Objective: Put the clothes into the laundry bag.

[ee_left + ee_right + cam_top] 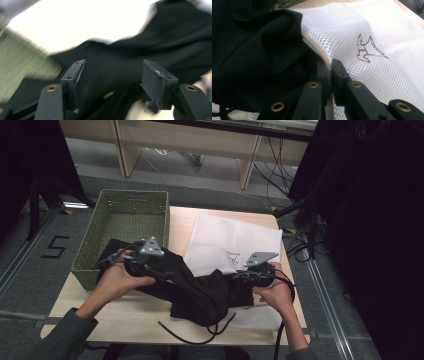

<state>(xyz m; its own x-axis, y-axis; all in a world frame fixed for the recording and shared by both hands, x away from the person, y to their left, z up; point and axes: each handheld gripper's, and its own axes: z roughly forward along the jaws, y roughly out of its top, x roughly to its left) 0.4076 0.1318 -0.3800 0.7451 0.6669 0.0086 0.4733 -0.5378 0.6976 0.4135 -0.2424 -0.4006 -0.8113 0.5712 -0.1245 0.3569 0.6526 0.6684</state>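
A black garment (pixel 200 290) lies crumpled across the table, one end over the corner of a green basket (pixel 132 192). Beside it is a white mesh bag (pixel 235 240) with a small dark logo (pixel 365 50). My left gripper (pixel 162 270) hovers over the garment's left part. Its jaws (pixel 113 72) stand apart, with the black cloth (pixel 180 35) beyond them and nothing pressed between the pads. My right gripper (pixel 240 277) is at the bag's near edge. In the right gripper view it (pixel 330 66) is shut on the bag's cream rim, where the black cloth (pixel 257 50) meets the mesh (pixel 372 30).
The woven green basket (pixel 20 65) stands at the table's left back corner. The wooden table (pixel 125 315) has bare room at the front left. A black drawstring (pixel 190 337) trails from the garment toward the front edge. Dark curtains and cables lie to the right.
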